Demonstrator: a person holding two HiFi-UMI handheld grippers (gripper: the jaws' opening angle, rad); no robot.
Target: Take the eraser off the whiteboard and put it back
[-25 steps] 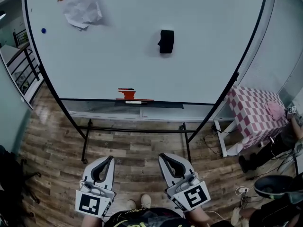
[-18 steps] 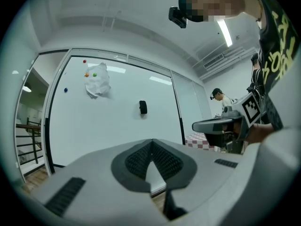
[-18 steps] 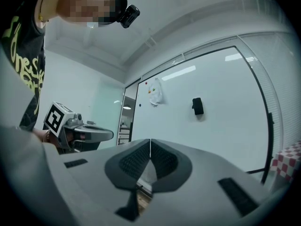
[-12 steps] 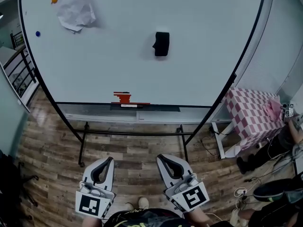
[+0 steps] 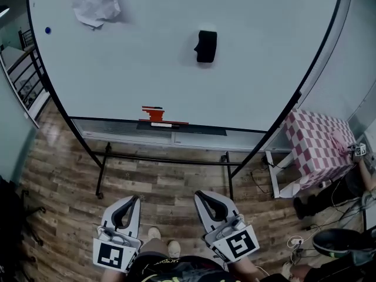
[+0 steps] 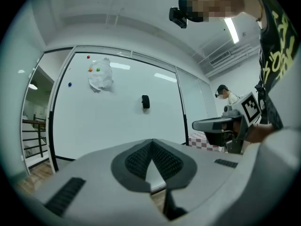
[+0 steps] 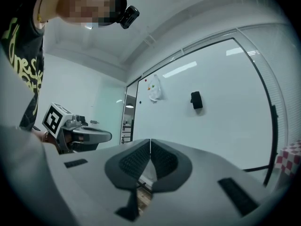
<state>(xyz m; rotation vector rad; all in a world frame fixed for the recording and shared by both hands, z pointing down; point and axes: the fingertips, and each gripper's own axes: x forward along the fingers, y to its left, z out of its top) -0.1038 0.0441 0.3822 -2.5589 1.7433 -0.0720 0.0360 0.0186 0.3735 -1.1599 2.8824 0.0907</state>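
Observation:
A black eraser sticks to the upright whiteboard, right of its middle; it shows too as the eraser in the left gripper view and the eraser in the right gripper view. Both grippers hang low near the person's body, well short of the board. My left gripper is shut with nothing in it, its tips meeting at the left gripper. My right gripper is shut and empty as well, jaws touching at the right gripper.
A crumpled paper is pinned by coloured magnets at the board's upper left. A red object sits on the board's tray. The board's wheeled stand rests on wood flooring. A checked-cloth table and cables stand at right; a railing at left.
The view has shifted slightly, and the board sits a little higher and rightward in the picture. Both grippers stay shut low in front of the body.

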